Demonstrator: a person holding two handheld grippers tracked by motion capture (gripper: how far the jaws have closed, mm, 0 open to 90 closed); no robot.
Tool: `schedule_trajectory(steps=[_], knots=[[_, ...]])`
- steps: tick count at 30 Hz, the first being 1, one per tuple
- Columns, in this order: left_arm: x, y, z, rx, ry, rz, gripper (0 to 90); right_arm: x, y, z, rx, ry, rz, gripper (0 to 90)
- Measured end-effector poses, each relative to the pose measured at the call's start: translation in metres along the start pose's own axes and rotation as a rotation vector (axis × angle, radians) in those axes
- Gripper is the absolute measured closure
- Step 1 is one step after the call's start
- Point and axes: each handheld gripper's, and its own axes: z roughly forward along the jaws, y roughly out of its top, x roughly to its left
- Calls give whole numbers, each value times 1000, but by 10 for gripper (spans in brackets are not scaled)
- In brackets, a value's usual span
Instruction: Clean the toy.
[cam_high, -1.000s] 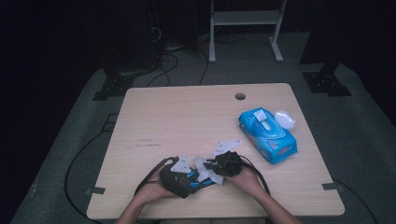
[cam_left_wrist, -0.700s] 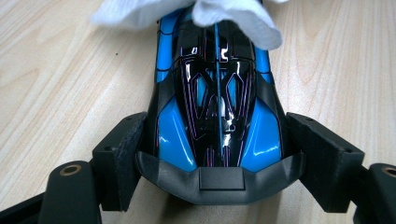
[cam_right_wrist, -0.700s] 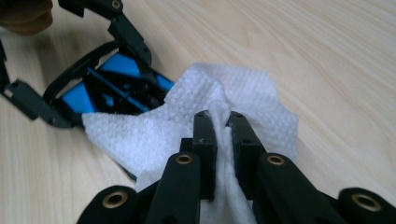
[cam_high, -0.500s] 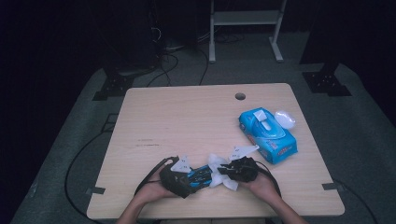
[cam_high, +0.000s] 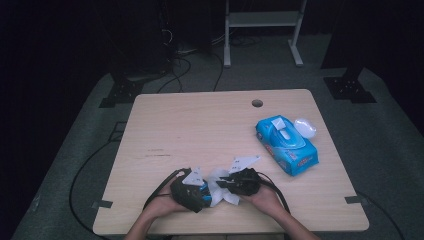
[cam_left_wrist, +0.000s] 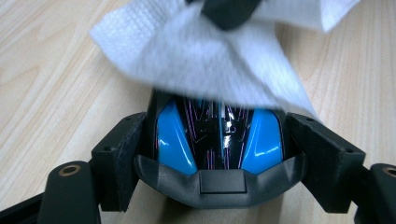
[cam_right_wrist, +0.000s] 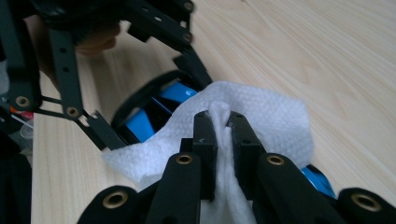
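Observation:
A black and blue computer mouse (cam_left_wrist: 219, 140) lies on the table near its front edge, and my left gripper (cam_left_wrist: 219, 156) is shut on it, one pad on each side. My right gripper (cam_right_wrist: 223, 125) is shut on a bunched white wipe (cam_right_wrist: 266, 116), which drapes over the mouse's far end (cam_right_wrist: 159, 112). In the high view the left gripper (cam_high: 202, 192) and the right gripper (cam_high: 229, 183) face each other, with the wipe (cam_high: 220, 189) between them. The wipe (cam_left_wrist: 201, 60) hides the front of the mouse.
A blue pack of wipes (cam_high: 287, 145) lies at the right of the table (cam_high: 200, 125), with its white lid (cam_high: 305, 127) open beside it. A cable hole (cam_high: 257, 103) sits near the far edge. Cables trail from both grippers over the front edge.
The right gripper swung out to the right with the wipe, then came back left onto the mouse. The left gripper and the mouse stayed where they were.

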Motion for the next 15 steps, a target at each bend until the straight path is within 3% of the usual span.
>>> schedule_trajectory(steps=[5,9,12,15], knots=[[-1,1,1,-1,6,1,234,12,12,19,16,40,-31,826],[0,-1,-1,6,5,9,236,14,19,27,27,37,-40,825],[0,0,-1,5,5,8,236,7,18,20,20,11,-28,825],[0,1,0,3,3,2,235,-4,10,3,-9,-5,15,825]])
